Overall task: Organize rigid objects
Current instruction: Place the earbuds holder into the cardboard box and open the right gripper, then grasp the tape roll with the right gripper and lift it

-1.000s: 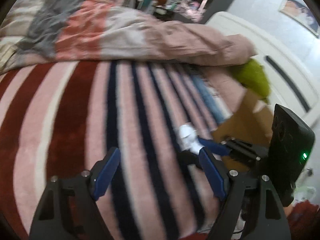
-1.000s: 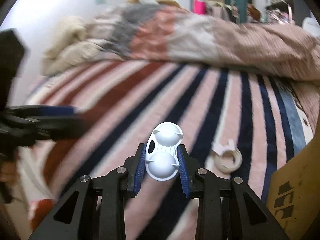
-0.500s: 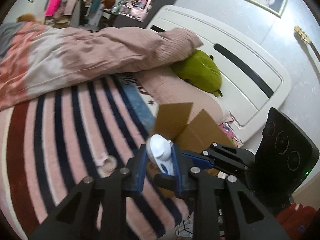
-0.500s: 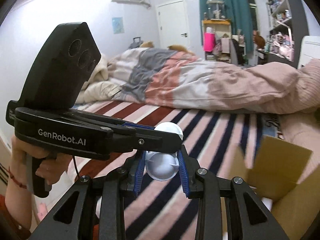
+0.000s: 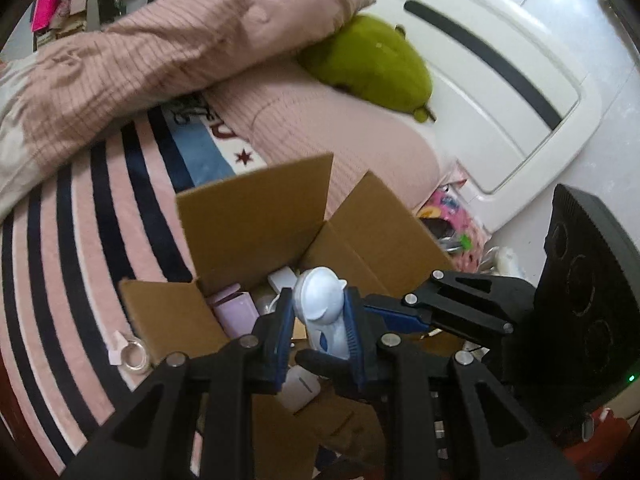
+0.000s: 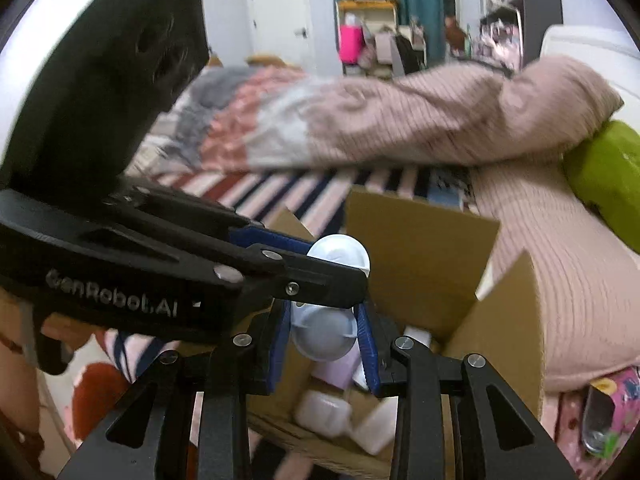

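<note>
Box [image 6: 420,248] contents perhaps tool-hidden [image 6: 324,344]

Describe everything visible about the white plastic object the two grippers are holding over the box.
The white plastic object looks like smooth, glossy hard plastic with two rounded, dome-like lobes, one above the other, and a small dark blue mark low on its side. It stands roughly upright. The left gripper and the right gripper are both shut on it, their blue pads pressing its sides. It hangs above the open cardboard box, which holds other pale items, and touches nothing else.

Home bedroom, bed [image 5: 100,260], quilt [image 5: 160,52], headboard [image 5: 500,92]
</note>
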{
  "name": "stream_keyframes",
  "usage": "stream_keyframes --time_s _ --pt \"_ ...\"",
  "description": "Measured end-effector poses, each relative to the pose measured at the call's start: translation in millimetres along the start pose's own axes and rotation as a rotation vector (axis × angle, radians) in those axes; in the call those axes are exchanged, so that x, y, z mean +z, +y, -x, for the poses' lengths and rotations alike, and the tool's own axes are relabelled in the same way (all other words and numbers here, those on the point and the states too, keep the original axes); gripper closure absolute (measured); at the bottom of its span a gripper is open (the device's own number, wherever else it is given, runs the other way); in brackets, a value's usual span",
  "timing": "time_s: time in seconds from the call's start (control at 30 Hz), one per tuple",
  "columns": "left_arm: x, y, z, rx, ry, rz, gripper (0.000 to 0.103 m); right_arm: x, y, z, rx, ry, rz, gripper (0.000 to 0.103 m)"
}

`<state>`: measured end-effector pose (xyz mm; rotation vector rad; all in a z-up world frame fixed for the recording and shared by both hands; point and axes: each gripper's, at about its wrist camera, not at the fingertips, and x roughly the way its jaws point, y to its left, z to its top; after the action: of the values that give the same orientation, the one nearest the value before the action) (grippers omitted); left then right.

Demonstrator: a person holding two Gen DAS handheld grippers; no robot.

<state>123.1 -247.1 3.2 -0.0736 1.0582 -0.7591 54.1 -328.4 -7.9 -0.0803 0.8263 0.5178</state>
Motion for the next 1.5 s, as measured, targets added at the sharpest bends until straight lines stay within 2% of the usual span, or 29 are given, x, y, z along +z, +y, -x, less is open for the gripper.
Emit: stream_keyframes --time_s 0.17,0.23,0.33,0.4,0.53,0.63,0.8,0.93,1.07,1.2,1.27,1.43,1.5 --pt "3.5 1.6 -10.5 0.019 0.028 0.008 0.078 -3.9 -11.7 -9.0 -0.012 0.058 -0.025 0.076" --pt "1.6 5.3 -2.3 0.037 -0.005 0.011 0.061 -6.5 -11.2 -9.8 -0.016 0.08 -0.028 0.076" --pt "-6.4 12.1 21.1 0.119 -0.063 0.009 0.044 -9.5 -7.8 -8.1 -0.024 0.082 -0.027 0.072" --pt "-12.5 17.1 39.5 0.161 -0.1 0.01 0.04 -9.3 -4.2 -3.8 -0.027 0.07 -0.024 0.068" --pt "-34.4 34.8 84.9 0.246 -0.196 0.049 0.03 0.2 12.2 5.4 0.0 0.014 -0.004 0.068" --pt "-57.7 53.3 115.8 0.316 -0.255 0.09 0.028 9.1 39.2 13.5 0.056 -0.04 0.038 0.068" --pt "-101.7 97.8 155.3 0.377 -0.322 0.174 0.027 20.8 100.8 9.3 0.139 -0.091 0.142 0.065" --pt "-141.3 133.9 170.4 0.454 -0.336 0.239 0.027 21.1 149.3 -23.2 0.202 -0.041 0.203 0.065" --pt "-172.1 166.6 167.4 0.443 -0.339 0.289 0.026 10.1 176.7 -69.0 0.212 0.041 0.206 0.065" --pt "-197.3 192.7 152.3 0.435 -0.315 0.33 0.026 -7.6 174.2 -115.3 0.135 0.117 0.14 0.062" --pt "-206.6 203.6 142.1 0.409 -0.308 0.342 0.026 -16.3 161.8 -138.7 0.064 0.143 0.091 0.057" --pt "-214.8 219.0 123.1 0.377 -0.295 0.36 0.026 -28.7 129.2 -180.9 -0.148 0.139 0.029 0.056" --pt "-215.9 225.6 118.1 0.372 -0.291 0.368 0.026 -29.7 118.5 -189.5 -0.209 0.121 0.022 0.056"
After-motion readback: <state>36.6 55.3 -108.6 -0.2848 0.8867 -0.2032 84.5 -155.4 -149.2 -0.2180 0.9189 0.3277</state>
